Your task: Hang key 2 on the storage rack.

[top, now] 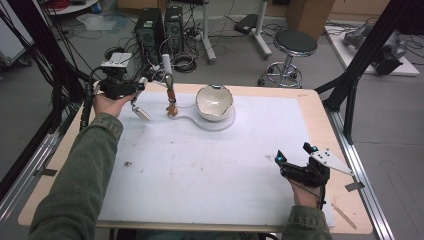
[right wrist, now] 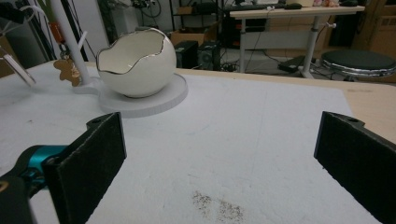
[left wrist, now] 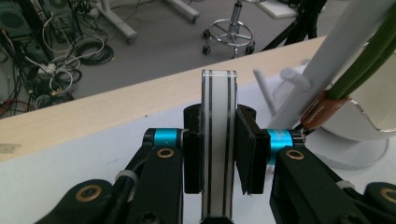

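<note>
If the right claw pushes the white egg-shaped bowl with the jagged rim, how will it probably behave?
The white egg-shaped bowl with a jagged gold-edged rim looks glazed, probably ceramic, so likely smooth, slippery and easy to chip. Its round belly meets the round white base plate on a small area, so a push may rock or roll it. It seems empty, so perhaps rather light.
</note>
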